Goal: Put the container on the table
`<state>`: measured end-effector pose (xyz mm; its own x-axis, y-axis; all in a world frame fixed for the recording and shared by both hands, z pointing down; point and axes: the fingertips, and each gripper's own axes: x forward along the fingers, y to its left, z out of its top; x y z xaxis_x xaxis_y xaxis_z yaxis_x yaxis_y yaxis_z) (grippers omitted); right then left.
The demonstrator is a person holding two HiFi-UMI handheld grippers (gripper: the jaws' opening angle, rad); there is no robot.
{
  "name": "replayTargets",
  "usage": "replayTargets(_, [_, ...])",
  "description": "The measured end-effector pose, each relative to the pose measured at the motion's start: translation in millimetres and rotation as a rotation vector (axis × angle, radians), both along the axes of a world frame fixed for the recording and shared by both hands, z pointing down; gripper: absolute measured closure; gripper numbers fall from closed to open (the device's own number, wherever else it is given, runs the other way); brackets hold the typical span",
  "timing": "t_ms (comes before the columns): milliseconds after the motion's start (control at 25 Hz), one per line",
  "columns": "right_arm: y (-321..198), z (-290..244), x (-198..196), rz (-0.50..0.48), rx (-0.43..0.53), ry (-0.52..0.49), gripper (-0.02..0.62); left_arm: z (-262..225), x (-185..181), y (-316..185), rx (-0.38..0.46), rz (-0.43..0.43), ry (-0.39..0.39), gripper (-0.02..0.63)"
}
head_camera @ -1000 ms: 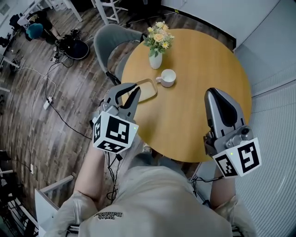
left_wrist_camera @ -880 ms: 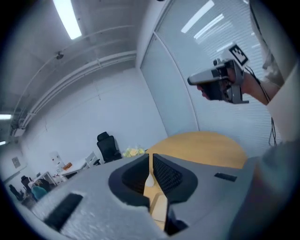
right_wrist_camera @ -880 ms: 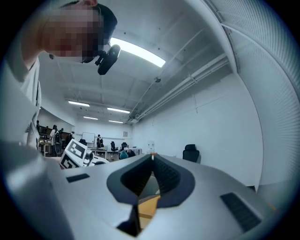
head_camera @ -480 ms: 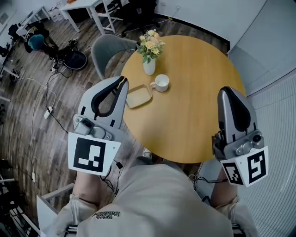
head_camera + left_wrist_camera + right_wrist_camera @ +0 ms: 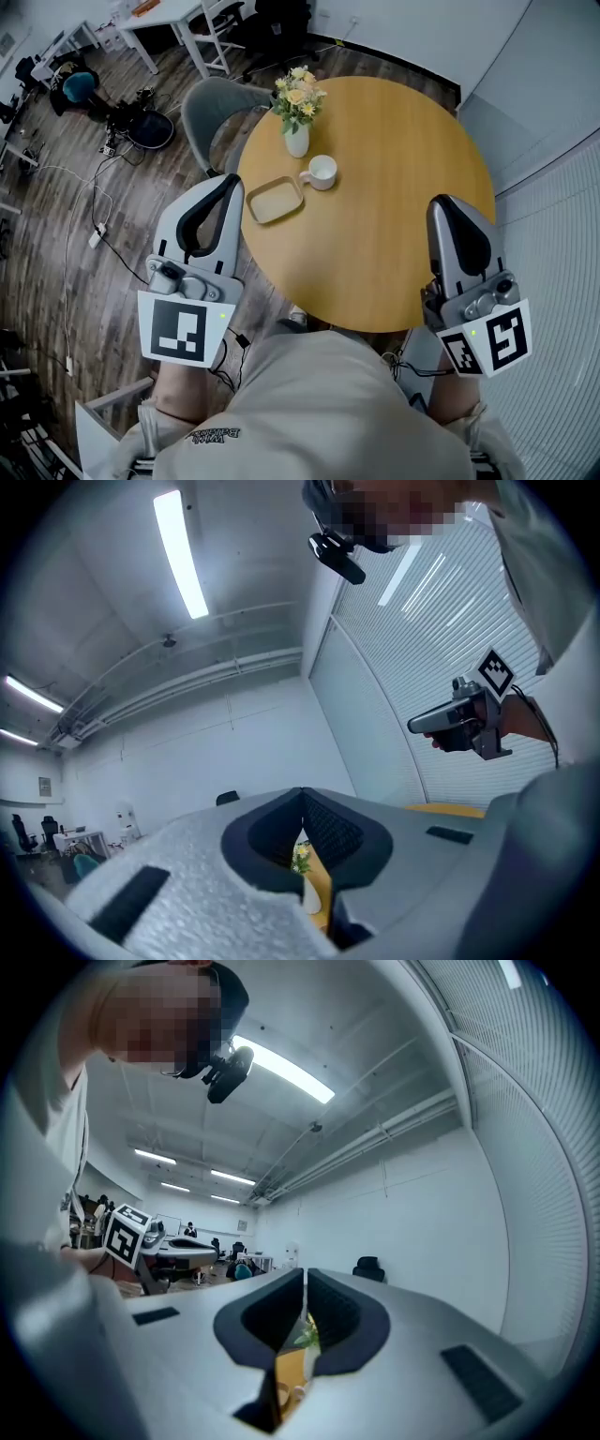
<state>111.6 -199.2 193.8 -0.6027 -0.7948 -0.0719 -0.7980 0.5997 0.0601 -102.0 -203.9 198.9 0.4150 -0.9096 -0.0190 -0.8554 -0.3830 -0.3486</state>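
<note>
The container (image 5: 273,201), a shallow tan tray, lies flat on the round wooden table (image 5: 394,187) near its left edge. My left gripper (image 5: 232,180) is held up, level, just left of the container and not touching it. Its jaws are shut with nothing between them, as the left gripper view shows (image 5: 302,791). My right gripper (image 5: 448,202) hovers over the table's right front part, far from the container. Its jaws are also shut and hold nothing (image 5: 306,1272).
A white cup (image 5: 322,172) stands just right of the container, and a white vase of flowers (image 5: 296,141) behind it. A grey chair (image 5: 211,103) stands at the table's far left. Cables lie on the wooden floor (image 5: 94,206). A slatted wall (image 5: 562,234) runs along the right.
The left gripper's open jaws were at the container's near edge. They have come away upward and shut, leaving the container on the table. The right gripper shifted only a little.
</note>
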Motion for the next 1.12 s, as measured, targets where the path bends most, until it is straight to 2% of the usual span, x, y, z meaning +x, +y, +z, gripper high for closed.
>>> replayTargets(160, [2,14,0,0.026,-0.013,0.036,0.56,16,-2,6,-0.055,-0.013,0.027,0.584])
replayTargets(1120, [6,22,12,0.05,-0.035,0.035,0.56,21,5,21,-0.083,-0.009,-0.008,0.585])
